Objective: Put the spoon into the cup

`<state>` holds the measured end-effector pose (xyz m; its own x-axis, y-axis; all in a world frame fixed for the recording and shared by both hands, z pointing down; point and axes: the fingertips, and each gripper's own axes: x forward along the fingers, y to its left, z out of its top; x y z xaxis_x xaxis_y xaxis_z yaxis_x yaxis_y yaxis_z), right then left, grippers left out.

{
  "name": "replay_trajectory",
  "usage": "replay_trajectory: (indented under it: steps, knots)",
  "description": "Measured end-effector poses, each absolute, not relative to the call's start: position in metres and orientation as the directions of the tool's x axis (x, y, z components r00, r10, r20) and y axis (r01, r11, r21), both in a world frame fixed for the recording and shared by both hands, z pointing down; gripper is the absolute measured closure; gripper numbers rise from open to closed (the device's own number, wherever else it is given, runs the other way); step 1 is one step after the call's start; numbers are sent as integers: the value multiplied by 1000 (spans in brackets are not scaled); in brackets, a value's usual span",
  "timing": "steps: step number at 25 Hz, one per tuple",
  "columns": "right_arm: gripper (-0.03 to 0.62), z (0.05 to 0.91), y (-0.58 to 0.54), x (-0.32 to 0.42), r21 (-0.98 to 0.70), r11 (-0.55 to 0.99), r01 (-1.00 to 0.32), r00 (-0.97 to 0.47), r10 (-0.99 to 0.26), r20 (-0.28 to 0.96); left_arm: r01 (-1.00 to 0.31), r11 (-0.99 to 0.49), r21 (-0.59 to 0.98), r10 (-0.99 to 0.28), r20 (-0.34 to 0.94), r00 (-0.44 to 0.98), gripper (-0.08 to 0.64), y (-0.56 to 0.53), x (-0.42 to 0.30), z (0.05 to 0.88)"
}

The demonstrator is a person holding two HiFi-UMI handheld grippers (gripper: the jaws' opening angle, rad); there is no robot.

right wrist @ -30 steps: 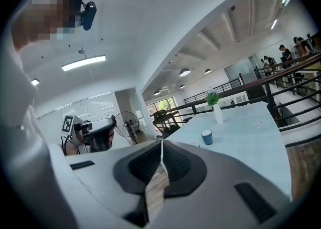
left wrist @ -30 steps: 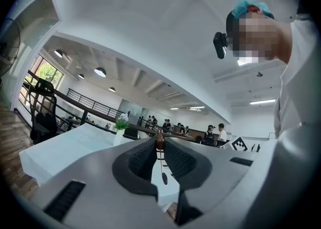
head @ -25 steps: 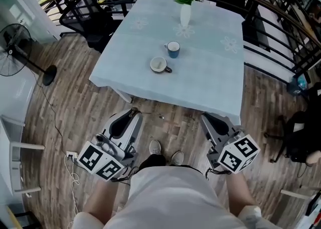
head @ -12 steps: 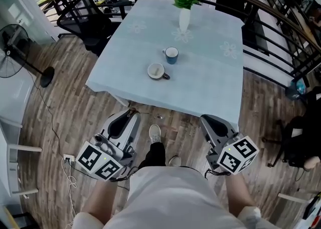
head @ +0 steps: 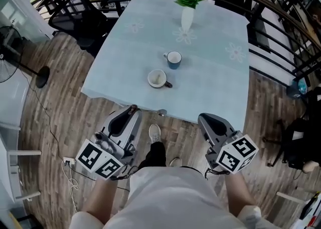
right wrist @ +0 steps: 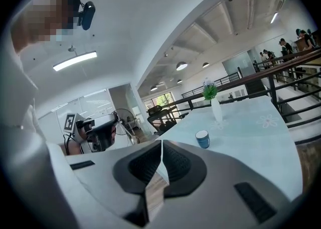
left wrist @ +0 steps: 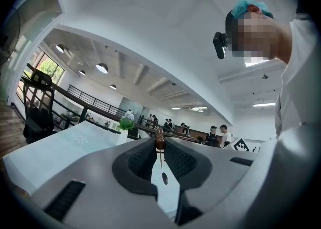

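Spoon [left wrist: 160,144]: brown handle end pinched in left gripper [head: 131,110] jaws, bowl hanging free, likely set for lowering into cup. Right gripper [head: 204,120] jaws closed, empty. White cup [head: 158,78] toward worktop [head: 210,90] near edge, blue cup [head: 174,59] just beyond, vase [head: 187,17] toward far edge. Grippers off worktop by near edge; bare cloth around cups.

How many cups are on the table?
2. A blue cup stands nearer the vase. A white cup sits beside it, closer to the near edge of the table. No others seem hidden.
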<state>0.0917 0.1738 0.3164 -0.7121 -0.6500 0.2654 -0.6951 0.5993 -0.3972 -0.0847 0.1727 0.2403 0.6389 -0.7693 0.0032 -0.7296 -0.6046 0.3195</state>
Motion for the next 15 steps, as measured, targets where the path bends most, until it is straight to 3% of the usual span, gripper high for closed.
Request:
replay_trajectory:
  steps: [15]
  knots:
    - [569, 337, 43, 39, -418, 546, -726, -681, -654, 329, -679, -631, 375, -718, 52, 695, 503, 27, -128, 272]
